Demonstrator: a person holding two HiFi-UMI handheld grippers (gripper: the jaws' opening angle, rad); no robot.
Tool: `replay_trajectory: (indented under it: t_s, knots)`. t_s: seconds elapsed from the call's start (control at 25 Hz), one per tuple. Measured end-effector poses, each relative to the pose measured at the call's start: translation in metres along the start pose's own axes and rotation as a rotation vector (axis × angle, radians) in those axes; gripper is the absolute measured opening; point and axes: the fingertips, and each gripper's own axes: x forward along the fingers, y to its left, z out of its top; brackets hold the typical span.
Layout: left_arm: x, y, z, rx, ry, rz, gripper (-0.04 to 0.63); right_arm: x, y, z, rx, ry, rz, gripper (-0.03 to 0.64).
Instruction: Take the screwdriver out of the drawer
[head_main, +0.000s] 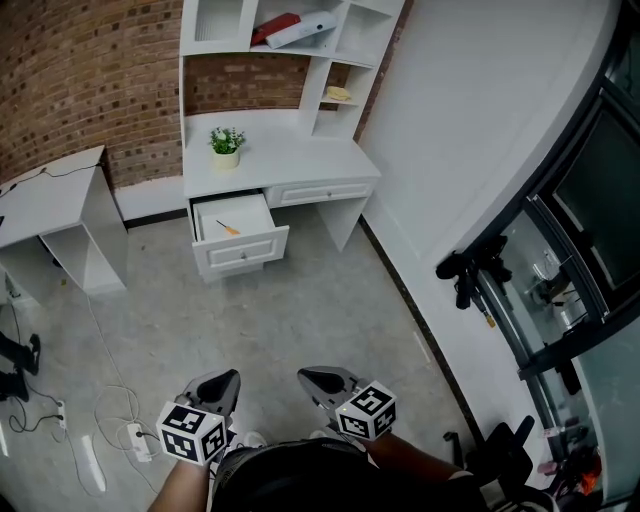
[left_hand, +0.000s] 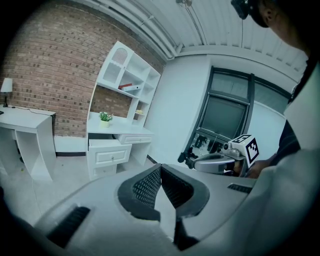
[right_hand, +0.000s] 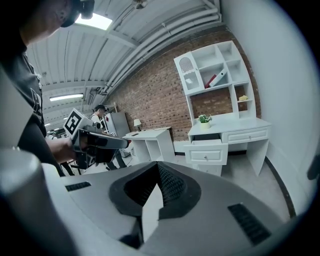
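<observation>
A white desk's left drawer (head_main: 238, 232) stands pulled open, and a small screwdriver (head_main: 228, 228) with an orange handle lies inside it. The same open drawer (left_hand: 106, 150) shows small in the left gripper view and again as the drawer (right_hand: 207, 149) in the right gripper view. Both grippers are far from it, held near the person's body at the bottom of the head view. My left gripper (head_main: 229, 380) is shut with nothing in it. My right gripper (head_main: 309, 378) is shut and empty too.
A potted plant (head_main: 226, 146) stands on the white desk (head_main: 300, 158), under a shelf unit with red and white binders (head_main: 292, 28). A second white table (head_main: 55, 195) is at the left. Cables and a power strip (head_main: 135, 438) lie on the grey floor. A white wall runs along the right.
</observation>
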Motion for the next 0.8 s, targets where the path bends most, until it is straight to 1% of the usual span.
replay_trajectory:
  t_s: [0.24, 0.44, 0.8]
  knots:
    - [-0.010, 0.024, 0.003, 0.013, 0.003, -0.016, 0.018, 0.022, 0.014, 0.003, 0.005, 0.007, -0.016, 0.005]
    - [-0.018, 0.044, -0.002, 0.004, 0.010, -0.020, 0.018, 0.036, 0.024, 0.000, 0.010, 0.019, -0.026, 0.004]
    - [-0.018, 0.045, -0.008, 0.001, 0.013, -0.046, 0.018, 0.040, 0.027, -0.002, 0.011, 0.029, -0.043, 0.004]
